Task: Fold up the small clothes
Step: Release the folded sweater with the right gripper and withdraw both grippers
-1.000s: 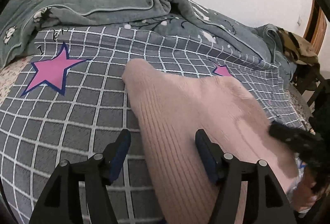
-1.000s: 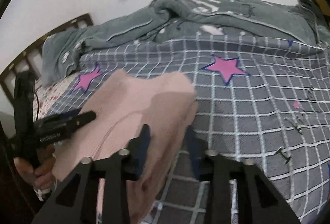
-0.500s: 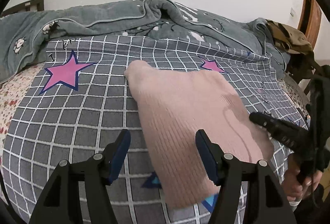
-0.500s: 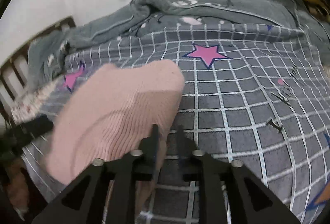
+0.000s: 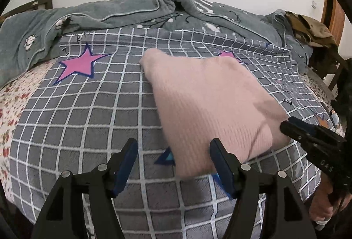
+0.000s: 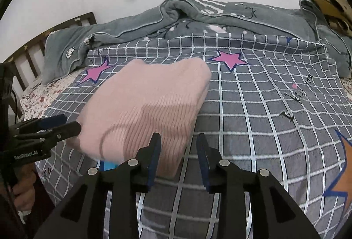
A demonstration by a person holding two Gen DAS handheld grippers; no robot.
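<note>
A folded pink knit garment [image 5: 209,102] lies flat on the grey checked bedspread [image 5: 88,111]; it also shows in the right wrist view [image 6: 149,106]. My left gripper [image 5: 173,150] is open and empty, just in front of the garment's near left corner. My right gripper [image 6: 178,144] is open and empty, just off the garment's near right edge. Each gripper shows from the side in the other's view: the right one [image 5: 308,135], the left one [image 6: 55,126].
A rumpled grey-green blanket [image 5: 154,10] lies along the back of the bed. Brown clothes [image 5: 312,29] are heaped at the far right. A dark wooden headboard [image 6: 28,58] stands at the left. Pink stars [image 5: 79,62] mark the bedspread.
The right gripper has opened and let go of the garment's edge. Both grippers have drawn back toward the near edge, and the garment now lies flat.
</note>
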